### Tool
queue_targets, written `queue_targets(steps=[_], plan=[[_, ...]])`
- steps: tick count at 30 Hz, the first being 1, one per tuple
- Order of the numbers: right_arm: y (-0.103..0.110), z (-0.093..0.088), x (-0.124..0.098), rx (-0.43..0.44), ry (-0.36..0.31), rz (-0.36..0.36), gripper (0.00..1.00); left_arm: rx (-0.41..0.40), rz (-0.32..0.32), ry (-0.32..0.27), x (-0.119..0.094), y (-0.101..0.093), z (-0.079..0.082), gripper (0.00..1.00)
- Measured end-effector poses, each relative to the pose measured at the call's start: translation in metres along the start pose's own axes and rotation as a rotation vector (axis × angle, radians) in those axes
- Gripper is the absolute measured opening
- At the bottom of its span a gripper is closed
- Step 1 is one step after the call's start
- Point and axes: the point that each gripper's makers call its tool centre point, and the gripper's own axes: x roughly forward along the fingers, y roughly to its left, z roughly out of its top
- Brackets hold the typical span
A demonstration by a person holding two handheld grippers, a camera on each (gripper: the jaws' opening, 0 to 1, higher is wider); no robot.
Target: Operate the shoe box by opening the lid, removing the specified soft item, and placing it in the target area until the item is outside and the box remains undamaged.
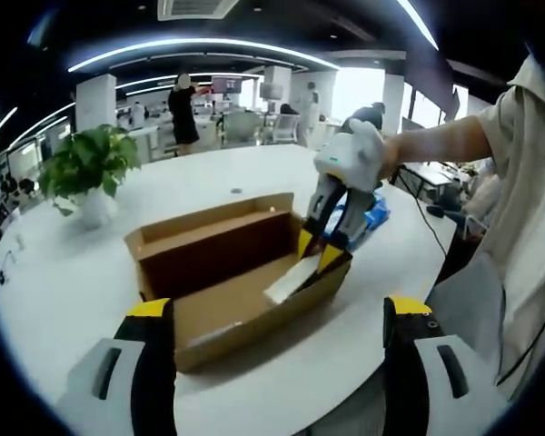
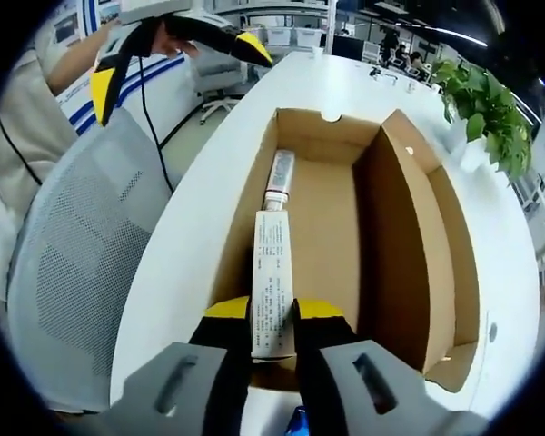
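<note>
An open cardboard shoe box [image 1: 245,318] [image 2: 418,254] lies on the white table, its lid flap standing up along one long side. Inside it lies a long white printed tube [image 2: 272,263] [image 1: 286,283]. My right gripper [image 2: 273,311] is shut on the tube's near flat end, just inside the box's end wall. In the left gripper view the right gripper [image 1: 316,252] dips into the box's right end, held by a person's hand. My left gripper [image 1: 279,309] is open in front of the box, off the table's edge, with nothing in it. It also shows as the left gripper [image 2: 177,65] in the air.
A potted plant [image 1: 86,163] [image 2: 486,100] stands on the table [image 1: 73,282] beyond the box. A blue packet [image 1: 377,213] lies behind the right gripper. A grey mesh chair [image 2: 82,263] sits beside the table edge. People stand in the far office.
</note>
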Motion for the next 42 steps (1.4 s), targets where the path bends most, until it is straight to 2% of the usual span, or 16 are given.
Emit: queue_targets(steps=[14, 31, 36, 42], plan=[[-0.009, 0.013, -0.025, 0.029, -0.048, -0.050, 0.14, -0.002, 0.002, -0.002, -0.001, 0.002, 0.000, 0.98], [-0.013, 0.033, -0.076, 0.022, -0.129, -0.097, 0.14, 0.012, -0.009, 0.010, 0.005, 0.004, 0.002, 0.98], [-0.014, 0.029, -0.093, 0.014, -0.137, -0.109, 0.14, 0.014, -0.013, 0.011, 0.008, 0.003, 0.003, 0.98], [-0.013, 0.017, -0.111, 0.015, -0.127, -0.117, 0.14, 0.017, -0.023, 0.013, 0.012, 0.001, 0.004, 0.98]])
